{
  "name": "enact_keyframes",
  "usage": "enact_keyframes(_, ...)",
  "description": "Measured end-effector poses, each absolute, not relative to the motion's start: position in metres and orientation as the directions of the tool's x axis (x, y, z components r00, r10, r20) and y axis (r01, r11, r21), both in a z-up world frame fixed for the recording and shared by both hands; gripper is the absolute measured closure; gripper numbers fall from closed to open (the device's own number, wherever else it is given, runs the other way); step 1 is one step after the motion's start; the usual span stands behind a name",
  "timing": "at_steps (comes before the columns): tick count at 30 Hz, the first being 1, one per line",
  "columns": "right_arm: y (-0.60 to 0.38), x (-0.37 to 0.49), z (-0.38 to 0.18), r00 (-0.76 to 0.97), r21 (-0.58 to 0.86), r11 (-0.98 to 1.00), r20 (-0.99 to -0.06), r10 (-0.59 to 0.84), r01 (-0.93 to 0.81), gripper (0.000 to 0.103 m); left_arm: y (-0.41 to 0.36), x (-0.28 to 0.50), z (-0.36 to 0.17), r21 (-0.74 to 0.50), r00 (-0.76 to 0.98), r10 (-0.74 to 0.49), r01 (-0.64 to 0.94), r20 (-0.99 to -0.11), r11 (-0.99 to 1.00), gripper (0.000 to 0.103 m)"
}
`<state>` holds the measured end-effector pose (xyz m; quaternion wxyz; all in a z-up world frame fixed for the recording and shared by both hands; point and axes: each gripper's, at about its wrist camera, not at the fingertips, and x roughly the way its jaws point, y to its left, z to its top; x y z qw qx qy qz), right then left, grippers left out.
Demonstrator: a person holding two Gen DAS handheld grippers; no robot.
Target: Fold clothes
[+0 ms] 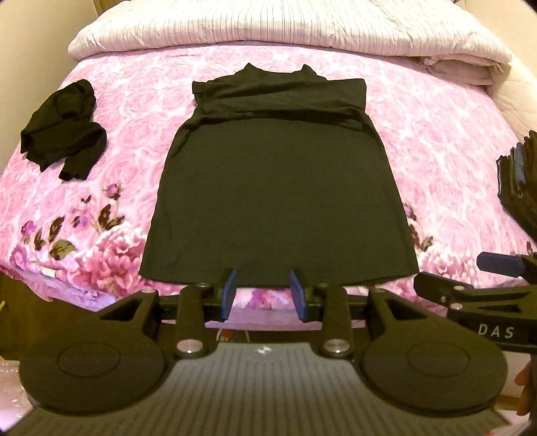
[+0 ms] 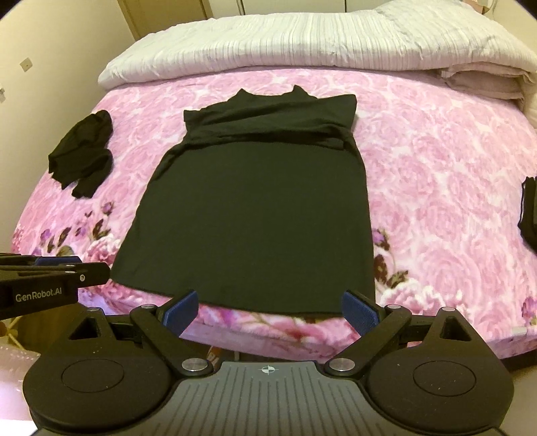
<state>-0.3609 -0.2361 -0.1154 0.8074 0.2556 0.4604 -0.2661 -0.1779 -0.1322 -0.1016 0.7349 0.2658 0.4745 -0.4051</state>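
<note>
A black top (image 1: 278,187) lies flat at the centre of a bed (image 1: 436,141) covered in a pink rose-print spread, its sleeves already folded across the chest and its collar pointing to 12 o'clock toward a white striped quilt (image 1: 268,30) bundled at the head of the bed. At about 9 o'clock in the left wrist view, a crumpled black garment (image 1: 63,134) waits well apart from the top. The hem runs along the bed's near edge at 6 o'clock, just beyond both tools. The left tongs (image 1: 263,293) stand moderately spread and empty, their blue pads (image 1: 229,290) poised just short of the hem's middle. The right tongs (image 2: 268,310) are spread wide, also holding nothing, and face the hem's right half. At 3 o'clock a dark stack (image 2: 529,211), apparently clothing already folded, sits at the frame's edge, too cropped to identify with certainty.

Judging from the tucked sleeves and the long, smooth body still unfolded, the work appears to be partway through this garment, with the lengthwise fold yet to come. The next move probably calls for each set of tongs to close on a hem corner, the left shifting toward 8 o'clock, then carrying the hem up toward the collar evenly so the thin, limp fabric does not bunch or drag the sleeves loose.
</note>
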Motion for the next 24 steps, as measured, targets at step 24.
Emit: enact_keyframes(24,-0.261,-0.395,-0.207,0.383,0.247,0.595,-0.917,-0.112,0.765,0.008,-0.068,-0.057,-0.214,-0.203,0.041,-0.361,0.765,-0.931,0.612,0.072)
